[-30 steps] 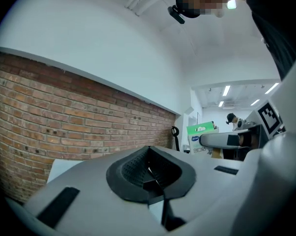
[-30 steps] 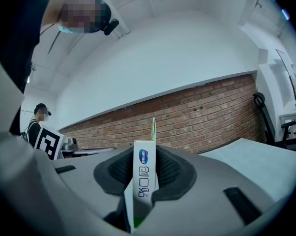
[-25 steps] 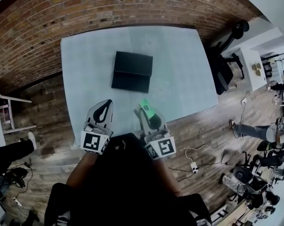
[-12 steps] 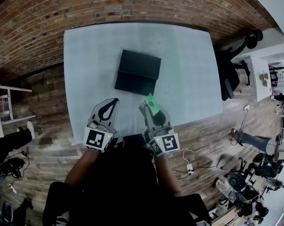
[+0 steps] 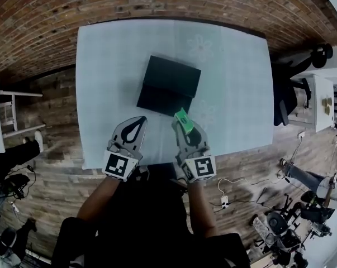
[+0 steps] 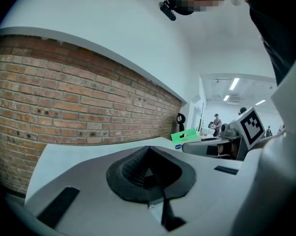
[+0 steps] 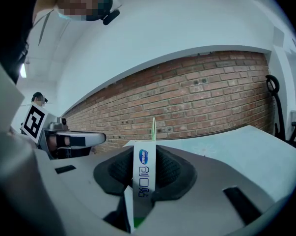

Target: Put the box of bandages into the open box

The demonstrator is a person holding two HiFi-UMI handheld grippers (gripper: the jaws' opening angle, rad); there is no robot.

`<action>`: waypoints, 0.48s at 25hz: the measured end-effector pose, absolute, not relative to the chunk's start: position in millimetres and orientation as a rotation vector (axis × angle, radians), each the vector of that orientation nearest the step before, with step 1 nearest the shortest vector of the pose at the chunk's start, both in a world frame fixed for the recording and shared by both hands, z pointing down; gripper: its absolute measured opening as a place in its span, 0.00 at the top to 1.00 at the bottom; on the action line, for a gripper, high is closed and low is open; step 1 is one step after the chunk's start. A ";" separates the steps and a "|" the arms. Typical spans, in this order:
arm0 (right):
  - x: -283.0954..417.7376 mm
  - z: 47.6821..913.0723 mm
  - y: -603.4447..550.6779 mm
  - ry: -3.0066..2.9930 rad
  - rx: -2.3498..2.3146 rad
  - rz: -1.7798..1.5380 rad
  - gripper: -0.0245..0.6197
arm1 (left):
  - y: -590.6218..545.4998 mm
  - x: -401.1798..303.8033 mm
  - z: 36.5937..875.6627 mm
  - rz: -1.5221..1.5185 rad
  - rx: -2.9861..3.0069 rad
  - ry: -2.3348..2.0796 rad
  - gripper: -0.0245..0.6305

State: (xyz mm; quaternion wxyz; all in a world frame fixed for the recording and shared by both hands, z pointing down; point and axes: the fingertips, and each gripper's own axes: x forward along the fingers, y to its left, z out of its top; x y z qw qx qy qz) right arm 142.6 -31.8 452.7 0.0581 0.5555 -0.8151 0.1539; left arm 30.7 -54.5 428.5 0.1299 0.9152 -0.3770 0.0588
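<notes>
A small green-and-white box of bandages (image 5: 183, 120) is clamped between the jaws of my right gripper (image 5: 186, 126), held above the near part of the pale table. In the right gripper view its white edge with blue print (image 7: 143, 177) stands upright between the black pads. The open black box (image 5: 168, 85) lies on the table just beyond and left of the bandage box, its lid folded flat. My left gripper (image 5: 134, 120) hovers beside the right one, jaws together with nothing in them (image 6: 148, 167). The bandage box (image 6: 185, 135) shows green in the left gripper view.
The pale table (image 5: 107, 66) stands against a brick wall (image 5: 73, 7). A wooden floor surrounds it. A black chair (image 5: 288, 94) stands at the table's right side, with white furniture (image 5: 324, 102) farther right. Cables lie on the floor at the right and left.
Both grippers have moved forward over the table toward the black box, the right one carrying the bandage box nearer its front edge. The head view has shifted too.
</notes>
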 end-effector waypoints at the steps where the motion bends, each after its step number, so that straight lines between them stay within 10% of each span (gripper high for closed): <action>1: 144.4 460.1 -35.0 -2.460 1.667 0.459 0.80 | -56.4 32.9 433.1 0.178 2.651 -1.099 0.92; 12: 167.0 503.1 -57.9 -2.371 1.518 0.404 0.80 | -64.4 53.7 458.3 0.240 2.647 -1.084 0.92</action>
